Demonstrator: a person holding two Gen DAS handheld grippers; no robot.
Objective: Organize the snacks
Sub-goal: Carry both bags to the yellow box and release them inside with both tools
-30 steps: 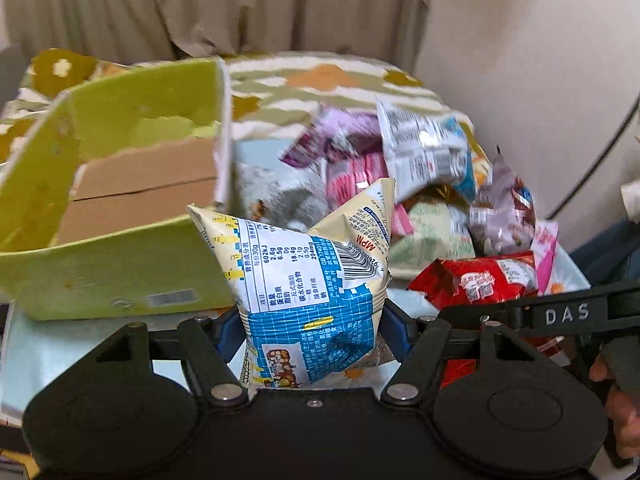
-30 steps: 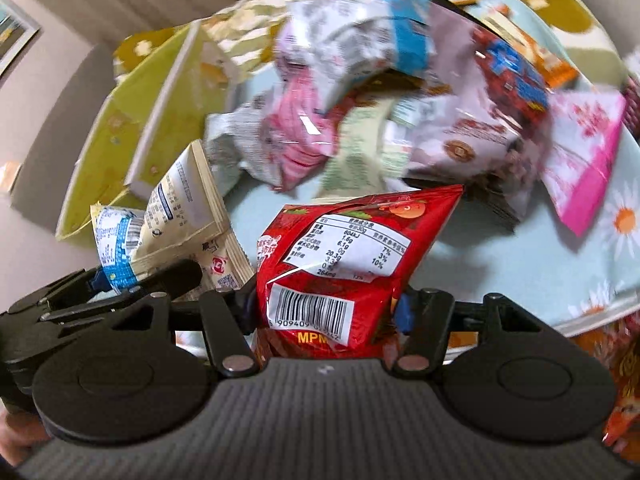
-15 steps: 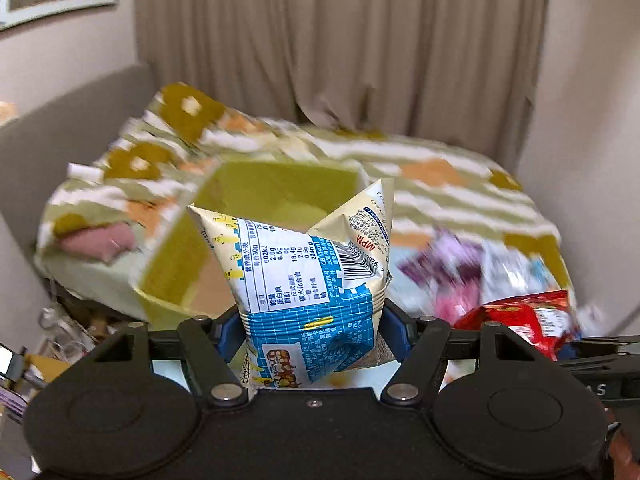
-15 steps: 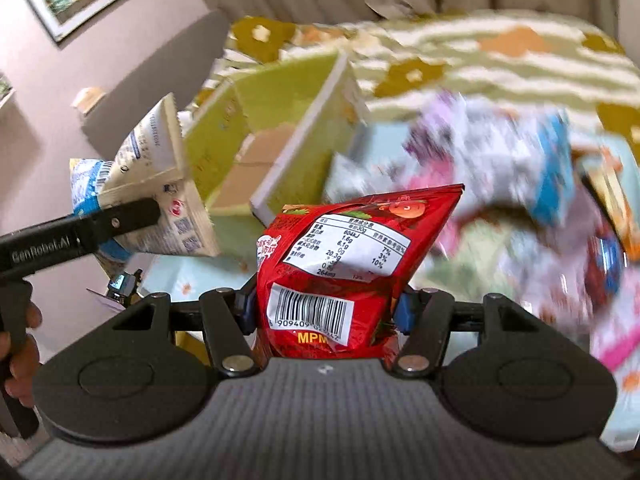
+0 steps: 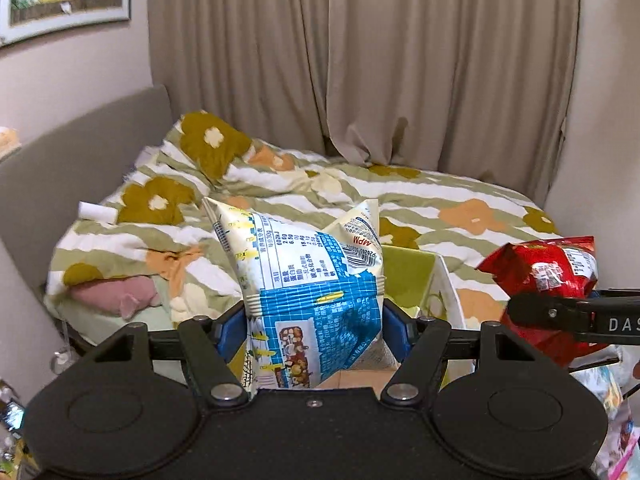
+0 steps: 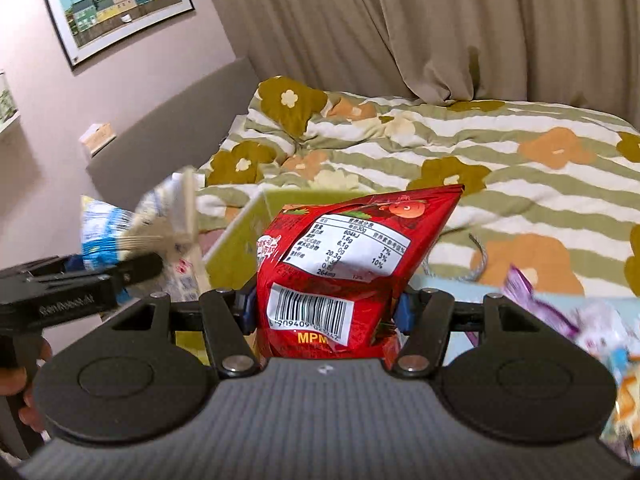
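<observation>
Snacks are carried in both tools above a green box beside the bed. On the left, the left tool (image 5: 314, 322) is clamped on a blue and cream packet (image 5: 308, 280), its blue pads (image 5: 231, 330) pressed into the lower sealed end. Such a packet is judged light, puffed with air, crinkly and somewhat slippery, with brittle contents; the flat crimped seam is the safest hold, since a squeeze on the belly could crush what is inside. Behind the packet, the green box (image 5: 404, 276) is mostly hidden, so its inside cannot be read. To the right, the right tool (image 6: 324, 308) is closed on a red packet (image 6: 344, 264) at its barcode end, and the same handling is judged to apply. At the far right, more packets (image 6: 592, 328) lie blurred on a pale blue cloth (image 6: 452, 284), cut off by the frame; their number cannot be told. The counter under the cloth is not made out.
</observation>
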